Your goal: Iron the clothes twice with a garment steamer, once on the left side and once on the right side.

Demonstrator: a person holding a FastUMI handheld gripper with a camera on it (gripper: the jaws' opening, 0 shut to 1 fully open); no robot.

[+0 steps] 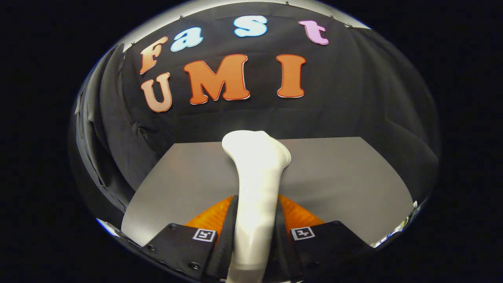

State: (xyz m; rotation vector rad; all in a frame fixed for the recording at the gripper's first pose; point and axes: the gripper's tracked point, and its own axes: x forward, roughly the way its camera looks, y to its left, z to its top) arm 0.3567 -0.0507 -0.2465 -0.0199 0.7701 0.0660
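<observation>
A white garment steamer [255, 184] stands between my two black fingers [230, 232], its handle running forward from them and its wider head pointing away over the table. My gripper [254, 236] is shut on the steamer's handle, both fingers pressing its sides. An orange garment [298, 214] lies on the grey table just under and beside the fingers; the fingers and the steamer hide most of it.
The grey table [346, 177] stretches ahead of the steamer's head up to the black cloth wall. Its left and right edges fall off to dark cloth.
</observation>
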